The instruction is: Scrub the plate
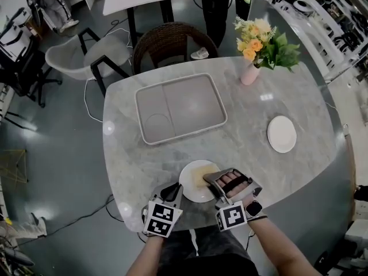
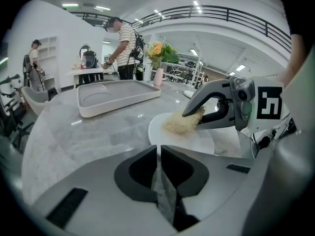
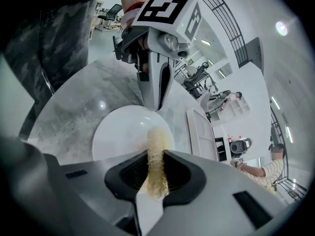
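- The left gripper [image 2: 158, 152] has its jaws all but together, pinching the near rim of the plate [image 2: 206, 140].
- The right gripper [image 3: 156, 155] is clamped on a yellowish scrubber [image 3: 157, 173] and angled down and inward.
- The right hand [image 1: 232, 185] has its fingers curled through that gripper's handle.
- Both bare forearms [image 1: 275, 247] reach forward, with the grippers close together.

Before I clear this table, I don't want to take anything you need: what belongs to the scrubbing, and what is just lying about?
In use: near plate, rim gripped by the left tongs; yellow scrub pad in the right tongs.
Lying about: grey tray; small white plate at the right; vase of flowers.
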Demonstrator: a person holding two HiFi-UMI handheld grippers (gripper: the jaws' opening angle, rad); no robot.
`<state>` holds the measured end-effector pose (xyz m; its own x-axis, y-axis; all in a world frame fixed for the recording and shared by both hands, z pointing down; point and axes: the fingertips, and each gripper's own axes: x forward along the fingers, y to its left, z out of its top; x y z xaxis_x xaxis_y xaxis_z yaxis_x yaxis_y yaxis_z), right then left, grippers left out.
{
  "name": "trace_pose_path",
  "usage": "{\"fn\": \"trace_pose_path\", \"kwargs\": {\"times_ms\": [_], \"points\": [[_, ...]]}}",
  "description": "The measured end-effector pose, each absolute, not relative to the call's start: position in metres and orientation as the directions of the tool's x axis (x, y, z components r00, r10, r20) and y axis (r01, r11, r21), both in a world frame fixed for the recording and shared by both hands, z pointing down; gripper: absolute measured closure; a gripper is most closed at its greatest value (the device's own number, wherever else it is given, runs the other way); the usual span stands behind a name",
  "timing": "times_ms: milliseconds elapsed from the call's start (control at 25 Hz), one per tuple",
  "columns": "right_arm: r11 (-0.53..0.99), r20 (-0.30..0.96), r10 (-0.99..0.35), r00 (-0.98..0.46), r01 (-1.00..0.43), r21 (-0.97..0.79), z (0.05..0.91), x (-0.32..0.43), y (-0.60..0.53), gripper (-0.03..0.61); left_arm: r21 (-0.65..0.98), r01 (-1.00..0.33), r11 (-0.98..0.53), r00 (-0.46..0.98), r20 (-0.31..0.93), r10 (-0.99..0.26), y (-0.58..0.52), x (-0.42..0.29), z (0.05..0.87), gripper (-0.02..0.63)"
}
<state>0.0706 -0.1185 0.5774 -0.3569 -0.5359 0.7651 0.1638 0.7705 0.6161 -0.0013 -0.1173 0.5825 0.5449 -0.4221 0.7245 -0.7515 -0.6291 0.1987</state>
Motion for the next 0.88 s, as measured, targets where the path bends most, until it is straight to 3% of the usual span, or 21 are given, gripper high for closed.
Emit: {"fn": "trace_pose_path", "kwargs": {"times_ms": [480, 880], "points": [[0.834, 0.81, -0.474, -0.345, 0.12, 0.538, 0.577, 0.091, -0.083, 0.502, 0.207, -0.759, -0.617, 0.544, 0.721, -0.428, -0.121, -0.002, 0.584, 0.578], [0.848, 0.824, -0.418, -0.382, 0.162, 0.505, 0.569, 0.075, -0.049, 0.502, 0.213, -0.76, -0.614, 0.545, 0.723, -0.424, -0.124, -0.003, 0.583, 0.578]]}}
